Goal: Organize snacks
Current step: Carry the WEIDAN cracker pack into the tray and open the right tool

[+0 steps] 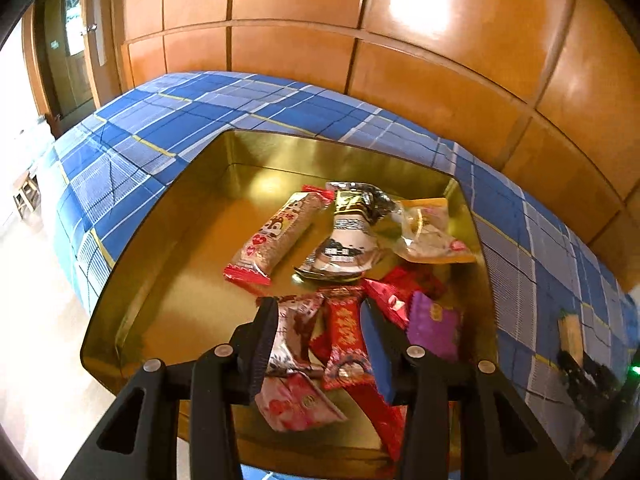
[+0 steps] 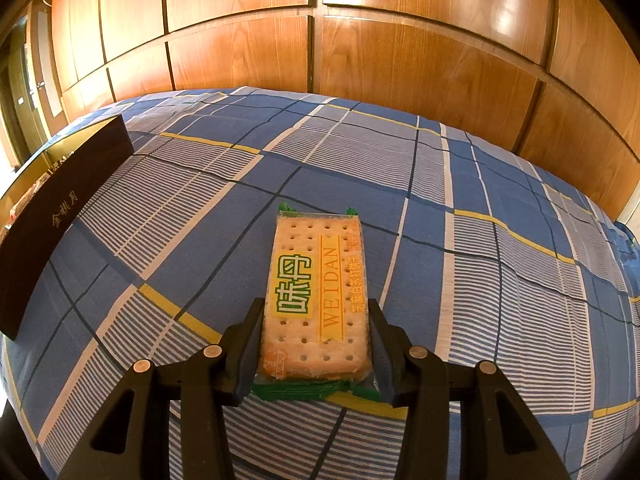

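Blue plaid cloth (image 2: 360, 184) under everything. Gold tin (image 1: 168, 248) holds mixed snack packets (image 1: 340, 240); your left gripper (image 1: 320, 320), jaws apart, hovers over them. Your right gripper (image 2: 316, 320) is clamped on the cracker pack (image 2: 314, 292), long axis pointing away.

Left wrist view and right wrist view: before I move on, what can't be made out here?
- Left wrist view: the near snacks, such as the red patterned packet, are partly covered by the left gripper; whether any is pinched is unclear.
- Left wrist view: the gold tin loses its near corner behind the gripper.
- Right wrist view: the Weidan cracker pack hides its near end between the right gripper fingers.
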A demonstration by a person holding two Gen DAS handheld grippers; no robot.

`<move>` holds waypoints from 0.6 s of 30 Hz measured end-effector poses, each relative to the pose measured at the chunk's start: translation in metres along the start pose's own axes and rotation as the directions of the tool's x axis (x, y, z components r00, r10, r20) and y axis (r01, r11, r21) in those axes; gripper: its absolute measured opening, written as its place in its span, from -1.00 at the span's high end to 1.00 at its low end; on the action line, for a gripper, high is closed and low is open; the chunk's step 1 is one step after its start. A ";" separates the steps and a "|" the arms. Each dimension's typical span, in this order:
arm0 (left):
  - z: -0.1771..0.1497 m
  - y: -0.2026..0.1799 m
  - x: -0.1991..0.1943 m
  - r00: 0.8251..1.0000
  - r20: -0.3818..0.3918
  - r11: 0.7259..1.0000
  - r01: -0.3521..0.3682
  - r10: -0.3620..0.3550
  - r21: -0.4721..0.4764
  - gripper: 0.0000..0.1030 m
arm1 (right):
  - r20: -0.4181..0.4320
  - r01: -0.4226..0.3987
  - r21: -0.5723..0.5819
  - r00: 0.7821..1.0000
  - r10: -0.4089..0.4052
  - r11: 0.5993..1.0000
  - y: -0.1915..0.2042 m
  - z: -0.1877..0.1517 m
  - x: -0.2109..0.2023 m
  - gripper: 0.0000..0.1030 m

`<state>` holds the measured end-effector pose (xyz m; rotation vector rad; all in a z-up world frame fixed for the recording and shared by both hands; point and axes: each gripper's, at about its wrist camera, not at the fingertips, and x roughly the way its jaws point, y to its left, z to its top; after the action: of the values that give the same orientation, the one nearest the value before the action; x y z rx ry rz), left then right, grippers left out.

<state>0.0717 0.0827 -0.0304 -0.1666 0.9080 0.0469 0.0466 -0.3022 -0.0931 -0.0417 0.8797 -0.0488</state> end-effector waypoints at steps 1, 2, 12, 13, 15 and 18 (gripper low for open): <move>-0.001 -0.001 -0.001 1.000 0.003 1.000 0.000 0.000 0.006 0.14 | 0.000 0.000 0.000 1.000 0.000 1.000 0.000 0.000 0.000 0.07; -0.003 -0.003 -0.003 1.000 0.005 1.000 0.002 -0.003 0.012 0.14 | 0.000 0.001 -0.001 1.000 -0.001 1.000 0.000 0.000 0.000 0.07; -0.011 -0.008 -0.014 1.000 0.028 0.999 0.000 -0.001 0.037 0.14 | -0.002 0.010 -0.004 1.000 -0.010 1.000 0.001 0.000 0.001 0.07; -0.012 -0.008 -0.015 1.000 0.029 0.999 0.000 -0.001 0.039 0.14 | -0.002 0.011 -0.004 1.000 -0.011 1.000 0.001 0.000 0.001 0.07; -0.013 -0.008 -0.016 1.000 0.031 0.999 -0.001 -0.001 0.041 0.14 | -0.003 0.013 -0.004 1.000 -0.013 1.000 0.001 0.000 0.001 0.07; -0.014 -0.007 -0.016 1.000 0.028 0.999 0.002 -0.003 0.039 0.14 | -0.006 0.021 -0.003 1.000 -0.021 1.000 0.002 0.000 0.000 0.08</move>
<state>0.0522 0.0745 -0.0255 -0.1308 0.8804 0.0295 0.0470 -0.3003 -0.0935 -0.0538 0.8855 -0.0674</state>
